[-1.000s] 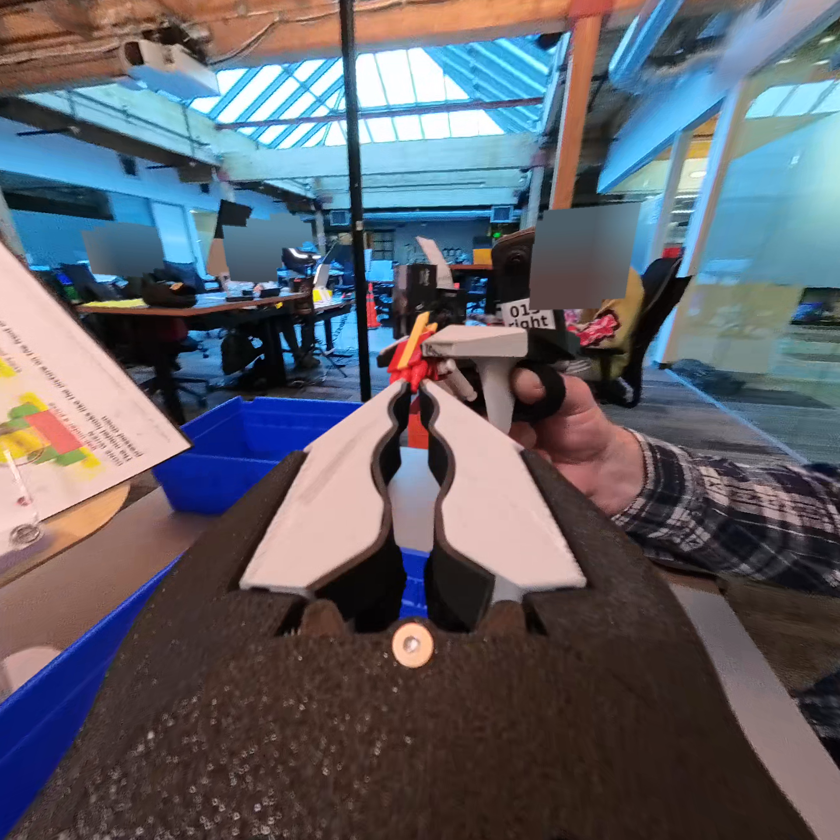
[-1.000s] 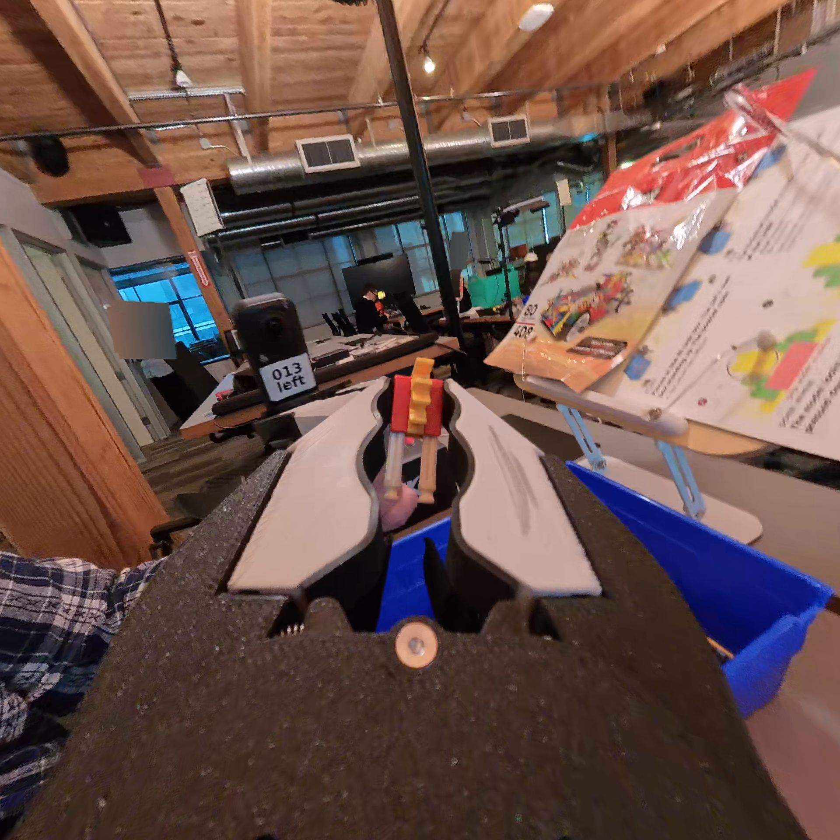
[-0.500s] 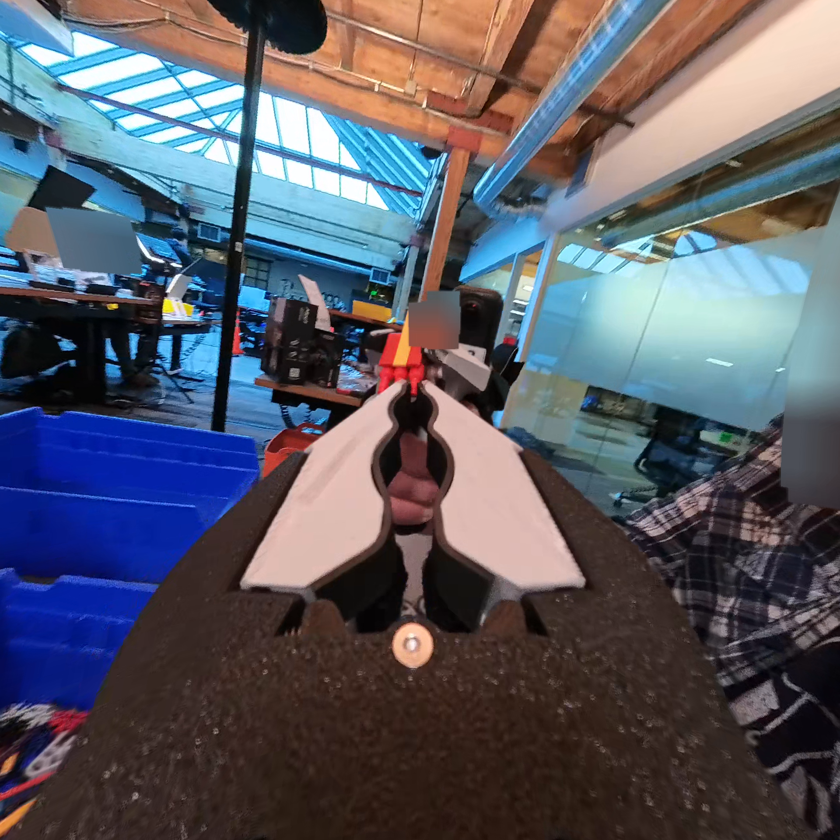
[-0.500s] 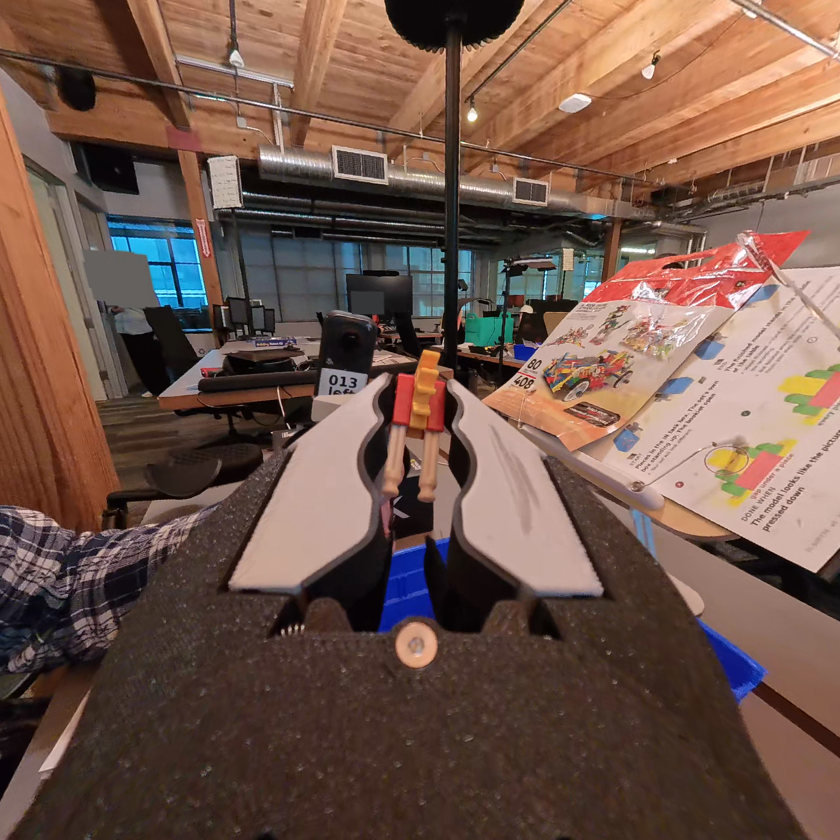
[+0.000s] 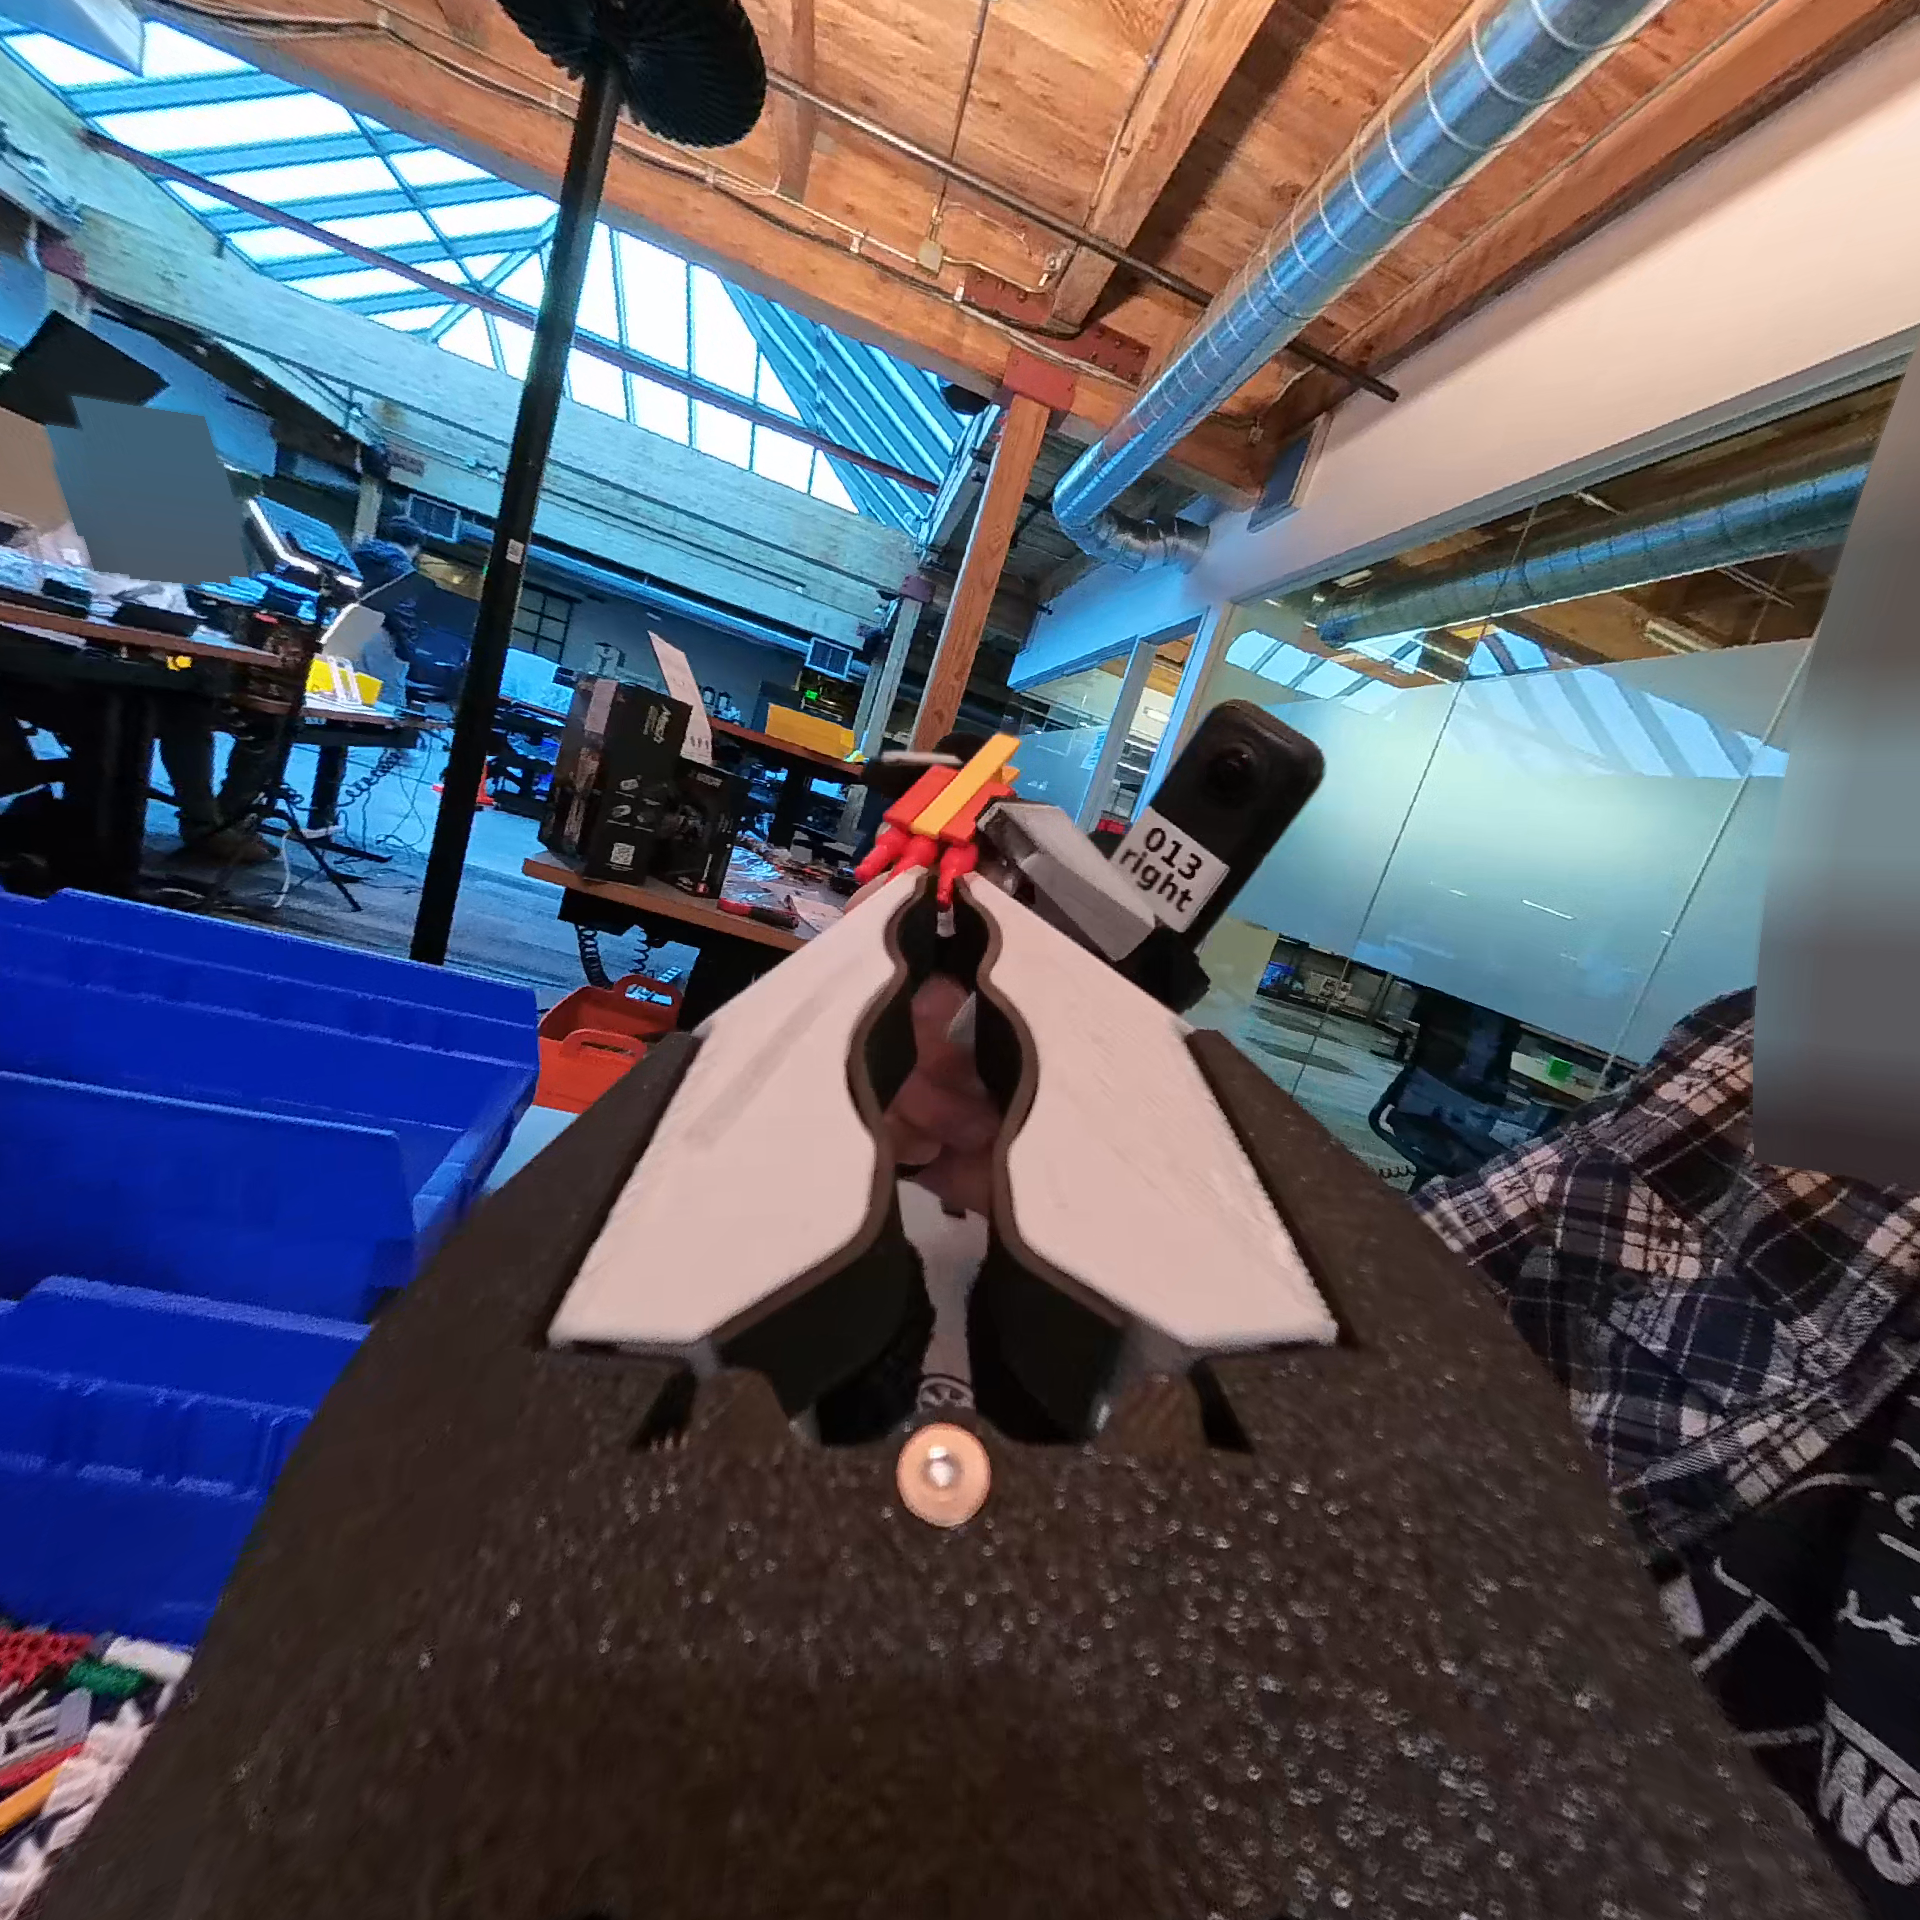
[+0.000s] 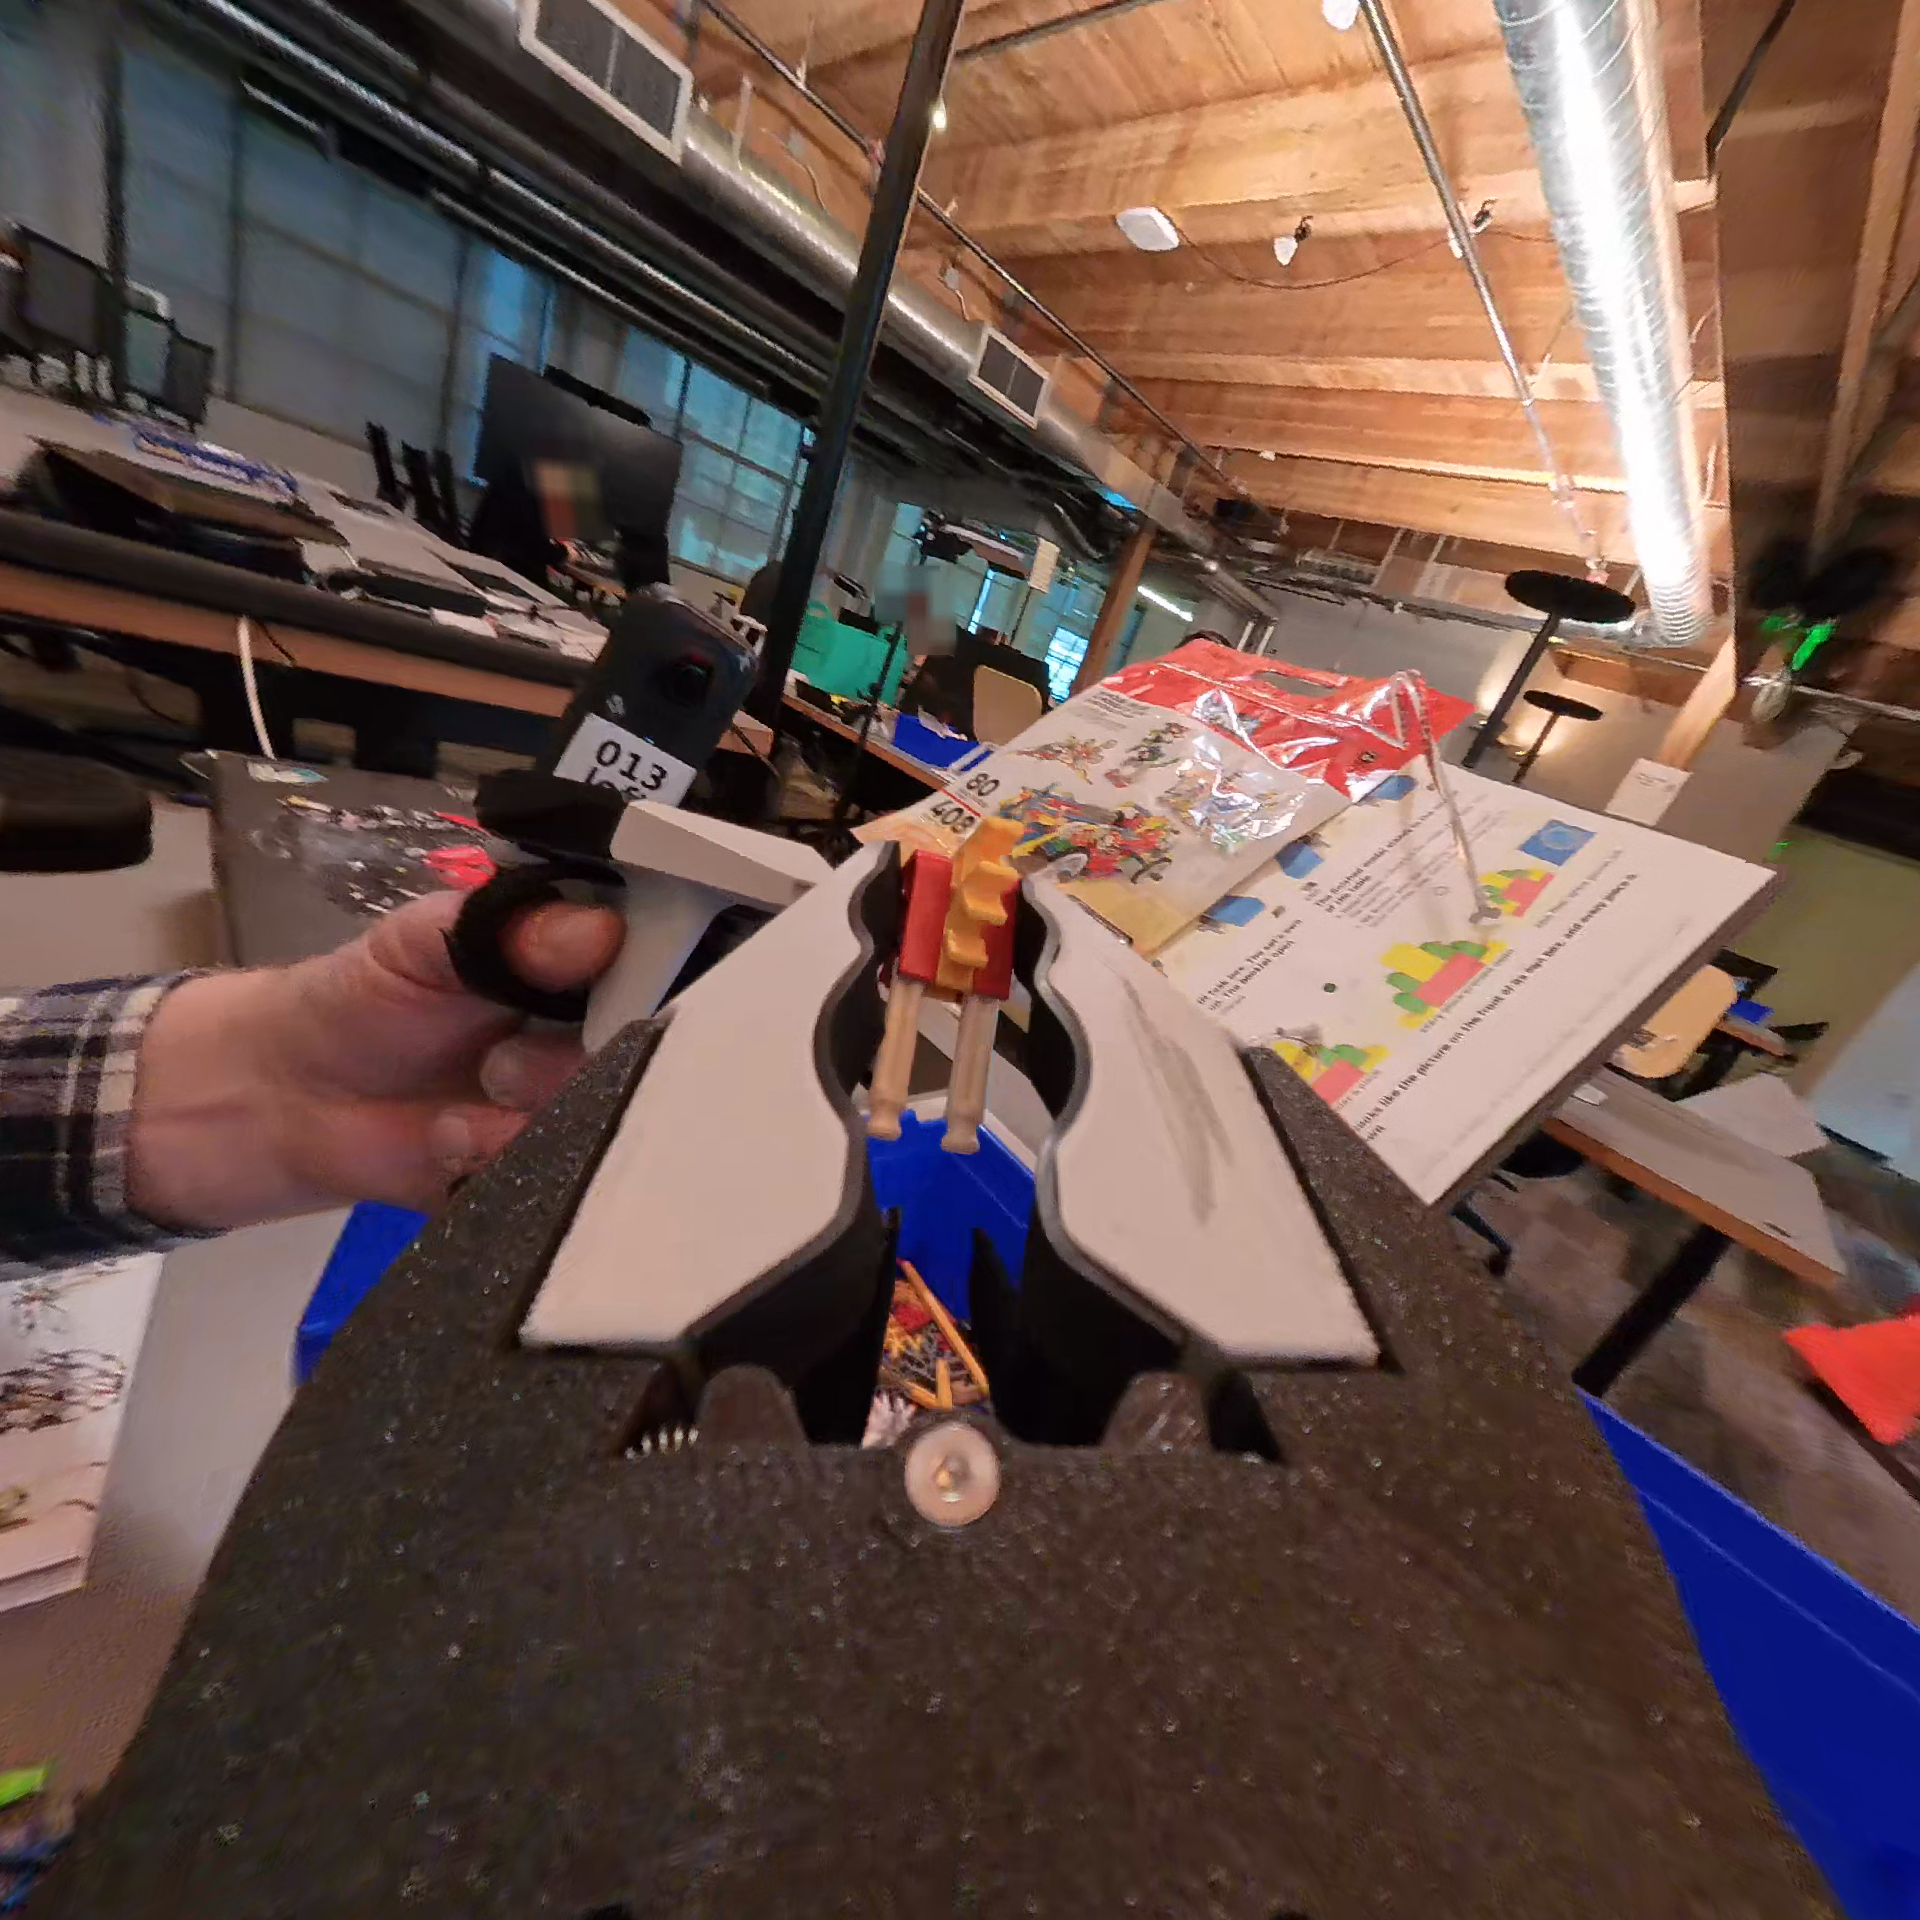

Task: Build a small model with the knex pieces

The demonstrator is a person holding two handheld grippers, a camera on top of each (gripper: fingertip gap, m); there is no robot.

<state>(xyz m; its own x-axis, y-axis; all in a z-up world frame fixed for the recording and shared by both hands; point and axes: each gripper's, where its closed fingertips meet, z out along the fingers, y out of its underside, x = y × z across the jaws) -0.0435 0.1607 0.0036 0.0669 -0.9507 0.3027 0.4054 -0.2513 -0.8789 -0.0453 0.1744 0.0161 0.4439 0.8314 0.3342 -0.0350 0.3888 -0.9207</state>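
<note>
My right gripper (image 6: 951, 873) is shut on a small red and yellow brick piece (image 6: 956, 925) with two tan pegs that hang toward the camera, and holds it up in the air. In the left wrist view the piece (image 5: 951, 805) shows just past my left gripper (image 5: 940, 888), whose jaws are shut and empty, with the tips right at the piece's red pegs; I cannot tell whether they touch. The right gripper's grey finger (image 5: 1060, 873) is behind the piece. The left gripper (image 6: 686, 852), held by a hand (image 6: 343, 1060), comes in from the left.
Blue bins stand low on the left (image 5: 208, 1091) and under the right gripper (image 6: 1787, 1714). A tilted board with a picture sheet (image 6: 1455, 966) and a bag of bricks (image 6: 1195, 769) is at the right. A black pole (image 5: 520, 520) stands behind. A plaid sleeve (image 5: 1662, 1247) is at the right. The grippers are tip to tip, or close to it.
Both grippers have swung round and tilted up. The left view has turned right, away from the picture sheet, and its tips are now at the piece. The right gripper keeps its hold.
</note>
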